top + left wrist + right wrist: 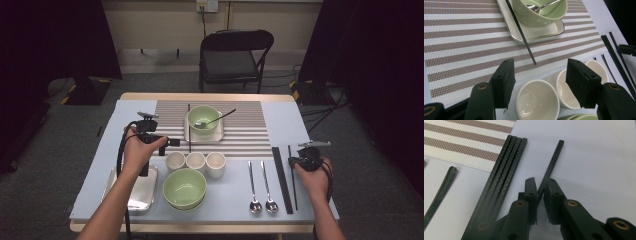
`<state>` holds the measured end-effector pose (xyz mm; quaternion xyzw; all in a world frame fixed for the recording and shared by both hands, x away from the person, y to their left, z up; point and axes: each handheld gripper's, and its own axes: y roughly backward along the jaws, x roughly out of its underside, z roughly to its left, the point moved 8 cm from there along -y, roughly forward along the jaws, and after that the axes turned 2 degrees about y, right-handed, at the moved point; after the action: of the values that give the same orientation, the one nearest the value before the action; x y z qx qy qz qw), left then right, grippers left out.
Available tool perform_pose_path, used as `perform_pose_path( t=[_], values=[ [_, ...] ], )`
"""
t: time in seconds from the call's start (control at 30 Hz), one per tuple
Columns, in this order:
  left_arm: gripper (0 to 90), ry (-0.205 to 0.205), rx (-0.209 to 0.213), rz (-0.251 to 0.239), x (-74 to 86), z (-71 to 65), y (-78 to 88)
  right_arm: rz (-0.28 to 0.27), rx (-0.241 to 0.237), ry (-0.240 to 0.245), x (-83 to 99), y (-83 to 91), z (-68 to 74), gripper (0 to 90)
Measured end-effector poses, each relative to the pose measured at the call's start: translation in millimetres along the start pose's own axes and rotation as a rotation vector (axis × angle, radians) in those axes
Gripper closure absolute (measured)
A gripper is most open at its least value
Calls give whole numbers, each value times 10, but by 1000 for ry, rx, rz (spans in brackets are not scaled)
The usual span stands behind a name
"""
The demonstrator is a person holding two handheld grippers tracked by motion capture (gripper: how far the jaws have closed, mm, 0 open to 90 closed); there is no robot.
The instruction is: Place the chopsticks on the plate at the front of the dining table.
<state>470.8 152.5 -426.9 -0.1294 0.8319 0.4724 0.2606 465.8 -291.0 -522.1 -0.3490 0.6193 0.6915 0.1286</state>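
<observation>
Black chopstick — right gripper clamps it.

Left hand-held gripper jaws apart; right hand-held gripper jaws nearly closed.

Even overhead light on table, dim bg w/ dark curtains, soft shadows, close-up tongs slightly blurred

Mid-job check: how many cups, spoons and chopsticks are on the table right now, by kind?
Small white ceramic cups: 3
Silver metal spoons: 3
Black chopsticks: 6 (four bundled, one in the right gripper jaws, one on the striped placemat)
Total: 12
</observation>
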Motion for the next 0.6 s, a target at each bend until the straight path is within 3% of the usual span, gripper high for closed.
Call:
perform_pose_path(
  t=[0.3, 0.33, 0.6],
  values=[
    [405, -8, 6, 1, -11, -5, -10, 20, 8, -34, -22, -7, -8, 835],
    [405, -6, 8, 1, -16, -7, -13, 25, -2, -55, -27, -10, -24, 846],
    [404, -9, 22, -4, -15, -36, -32, 61, -37, -76, -64, -24, -56, 861]
  ],
)
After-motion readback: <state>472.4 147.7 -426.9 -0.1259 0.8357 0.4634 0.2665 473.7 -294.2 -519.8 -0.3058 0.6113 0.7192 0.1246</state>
